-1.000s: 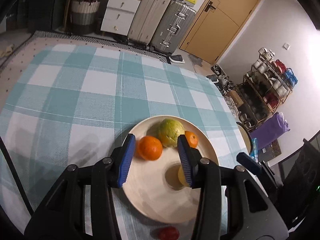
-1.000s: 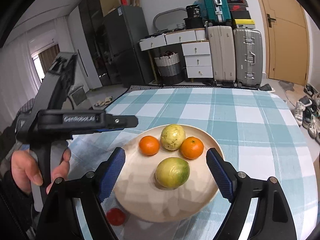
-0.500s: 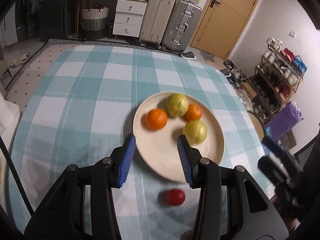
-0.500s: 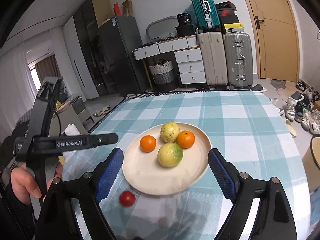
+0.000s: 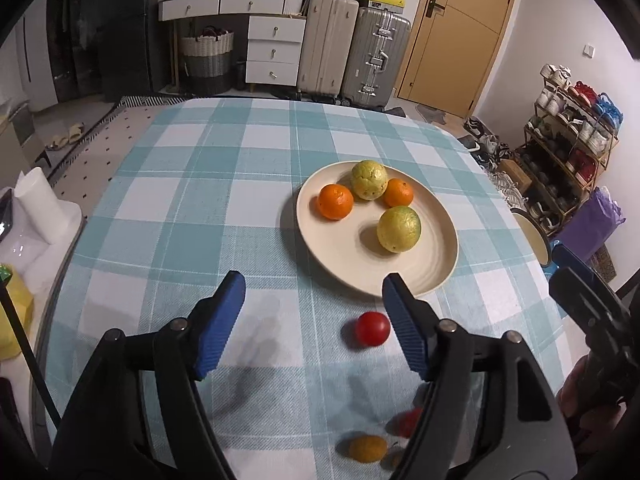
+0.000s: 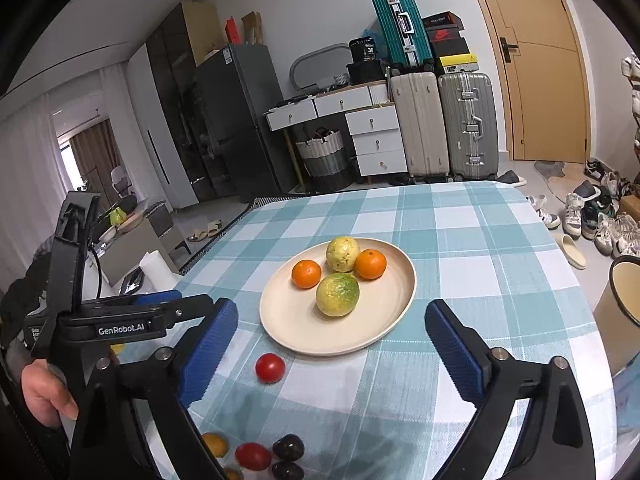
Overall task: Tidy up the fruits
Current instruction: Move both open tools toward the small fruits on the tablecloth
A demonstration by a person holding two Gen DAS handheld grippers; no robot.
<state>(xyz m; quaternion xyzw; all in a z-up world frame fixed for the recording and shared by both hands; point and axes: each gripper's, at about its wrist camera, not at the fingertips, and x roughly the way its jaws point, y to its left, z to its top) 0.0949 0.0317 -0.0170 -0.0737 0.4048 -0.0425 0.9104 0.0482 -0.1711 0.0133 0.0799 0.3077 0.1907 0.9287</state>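
Both grippers pull back from the plate [image 6: 394, 332] since a second ago, left gripper [image 5: 312, 320] and right gripper [image 6: 332, 344] wide open, empty; four fruits plated, red tomato [image 6: 270, 367] waits nearside.

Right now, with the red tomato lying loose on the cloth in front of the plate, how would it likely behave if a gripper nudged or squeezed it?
The red tomato looks round and smooth, so a nudge would probably roll it across the tablecloth. Its glossy skin may slip between the pads, and it likely bruises if squeezed hard.
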